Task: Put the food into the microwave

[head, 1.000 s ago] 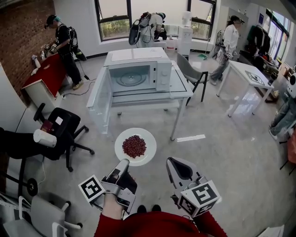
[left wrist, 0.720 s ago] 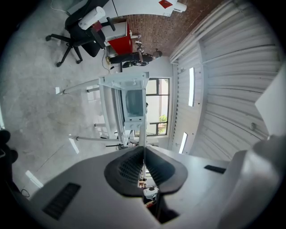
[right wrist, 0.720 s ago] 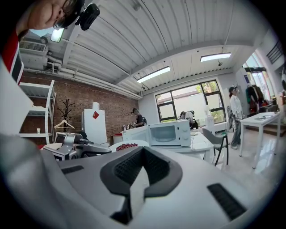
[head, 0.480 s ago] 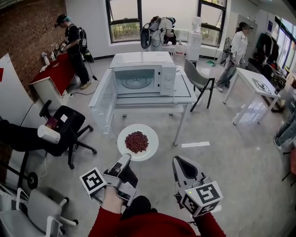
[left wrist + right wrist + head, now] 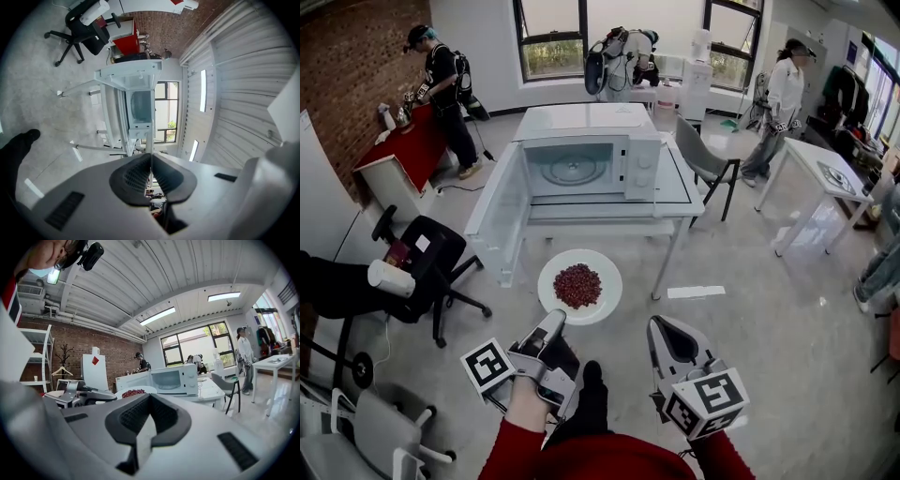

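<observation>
Left gripper (image 5: 554, 321) jaws pinch the plate (image 5: 606, 269) of food (image 5: 578, 286); right gripper (image 5: 662, 324) jaws seem pressed together.

We see a black wheeled office chair (image 5: 431, 258) left of the glass-topped counter (image 5: 675, 187), a grey plastic chair (image 5: 696, 150) at its right edge.

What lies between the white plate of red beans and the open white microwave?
Only the white table's front edge and grey floor, in the head view.
</observation>
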Motion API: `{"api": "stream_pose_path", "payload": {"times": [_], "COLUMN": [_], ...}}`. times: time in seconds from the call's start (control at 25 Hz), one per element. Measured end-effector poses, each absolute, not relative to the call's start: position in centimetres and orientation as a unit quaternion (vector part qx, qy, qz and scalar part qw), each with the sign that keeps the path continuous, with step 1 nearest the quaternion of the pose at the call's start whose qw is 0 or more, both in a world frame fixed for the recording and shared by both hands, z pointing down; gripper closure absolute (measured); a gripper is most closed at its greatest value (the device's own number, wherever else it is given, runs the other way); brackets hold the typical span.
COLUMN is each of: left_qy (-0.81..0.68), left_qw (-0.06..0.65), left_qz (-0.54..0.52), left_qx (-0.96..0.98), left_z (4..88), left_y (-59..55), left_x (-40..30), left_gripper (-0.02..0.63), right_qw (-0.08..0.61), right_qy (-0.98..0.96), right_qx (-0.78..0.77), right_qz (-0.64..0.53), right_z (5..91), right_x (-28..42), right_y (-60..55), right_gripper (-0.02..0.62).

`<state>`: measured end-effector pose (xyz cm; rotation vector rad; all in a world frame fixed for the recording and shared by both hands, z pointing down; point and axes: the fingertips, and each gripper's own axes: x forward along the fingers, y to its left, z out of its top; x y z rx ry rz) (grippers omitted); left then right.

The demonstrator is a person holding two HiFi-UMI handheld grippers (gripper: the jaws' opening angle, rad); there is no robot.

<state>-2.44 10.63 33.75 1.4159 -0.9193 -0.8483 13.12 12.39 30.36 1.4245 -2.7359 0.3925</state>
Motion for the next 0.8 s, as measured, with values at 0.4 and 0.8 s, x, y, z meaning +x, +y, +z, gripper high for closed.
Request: {"api": "stream_pose_path", "payload": {"times": [0.4,0.8], "left_qy": [-0.401,-0.397], "left_qw": [0.590,0.601], "left_qz": [-0.354,-0.346], "left_qx": [0.605,0.601], "left_z": [34.6,34.5], "left_y": [-0.6,-9.8], "left_x": [-3.4,-4.6], "left_gripper": [0.584,0.584], "right_qw": [0.033,0.048], "right_qy": [-0.875,-0.873], "right_qx": [0.463,0.459], "right_qz": [0.140,0.160], "right_z": [30.9,31.1], "right_x": [11.4,8.6], "right_y": [1.7,-8.0], "right_gripper": [0.581,0.581]}}
